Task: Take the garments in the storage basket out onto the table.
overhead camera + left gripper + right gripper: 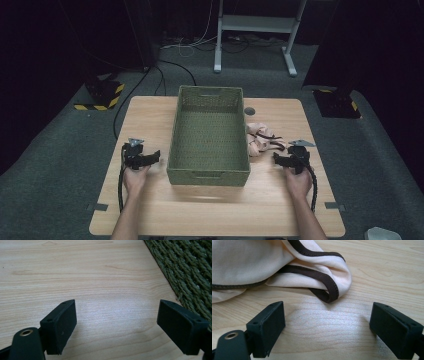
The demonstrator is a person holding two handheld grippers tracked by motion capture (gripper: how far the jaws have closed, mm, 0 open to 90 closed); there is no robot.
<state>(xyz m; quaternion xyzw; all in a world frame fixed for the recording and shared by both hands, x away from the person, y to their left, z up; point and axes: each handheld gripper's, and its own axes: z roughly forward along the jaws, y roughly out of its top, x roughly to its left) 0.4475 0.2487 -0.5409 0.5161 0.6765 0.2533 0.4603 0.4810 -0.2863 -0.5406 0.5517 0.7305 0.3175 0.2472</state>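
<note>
A: While the room behind lies dark, a grey carpeted floor (pixel 60 145) carries a pale wooden desk (pixel 210 210), with a white metal frame (pixel 255 25) and loose cables (pixel 195 45) beyond it. What sits on top?

B: A green woven basket (pixel 209 136), nothing inside it, stands lengthwise at the middle of the desk. Just beside its right wall lies a crumpled, cream-coloured garment (pixel 262 139) with dark brown trim, touching or nearly touching the weave.

A: And the person's hands?

B: One on each side of the basket. The left gripper (pixel 150 158) points at the basket's left wall, close to its near corner; its own view has bare wood between the jaws and the weave at the right edge. The jaws stand wide apart, holding nothing.

A: The right?

B: The right gripper (pixel 280 160) points inward at the garment, just short of it. In its own view a folded, trimmed edge of the cloth lies ahead of the jaws, which are released and spread, with bare wood between them.

A: Why that arrangement?

B: A judgement only: the garment looks bound for the basket, so the right hand is lined up to pinch the cloth, while the left waits near the basket, perhaps to steady it.
</note>
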